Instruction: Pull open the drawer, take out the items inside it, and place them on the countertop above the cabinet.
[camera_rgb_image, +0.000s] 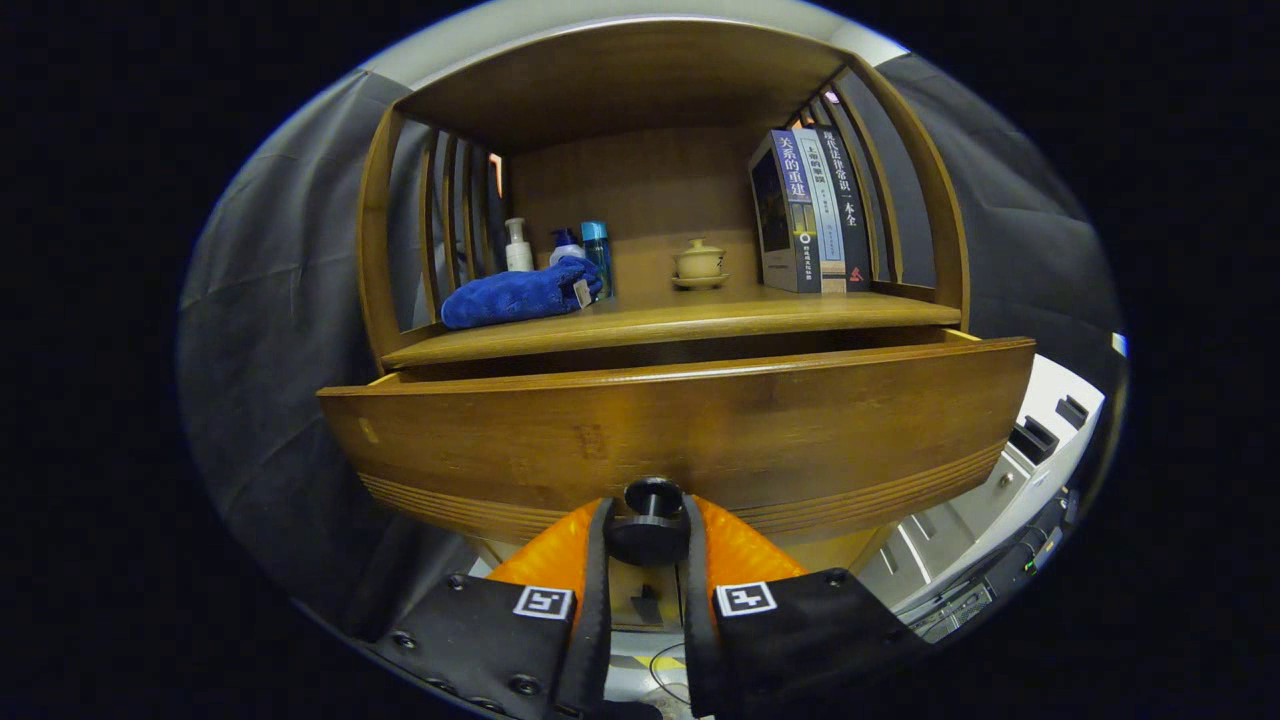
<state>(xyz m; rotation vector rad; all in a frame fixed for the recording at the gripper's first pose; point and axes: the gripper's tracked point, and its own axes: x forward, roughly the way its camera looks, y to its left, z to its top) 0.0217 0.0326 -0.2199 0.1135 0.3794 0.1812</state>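
gripper (647, 540): orange ribbed fingers clamped on the knob, one each side
knob (650, 518): round, black, low centre of the drawer front
drawer (680, 430): smooth curved wood with grooved bottom edge, pulled out some; inside hidden
countertop (700, 318): wood; fuzzy blue towel (520, 293) and bottles (595, 255) at left edge, lidded cup (699, 262) mid, books (810, 210) upright at right

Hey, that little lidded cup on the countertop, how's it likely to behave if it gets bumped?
The lidded cup looks ceramic, so probably fragile. Its lid seems to sit loose and may slide off. It rests on a small saucer, so a nudge could shift both. The gripper is shut on the drawer knob.
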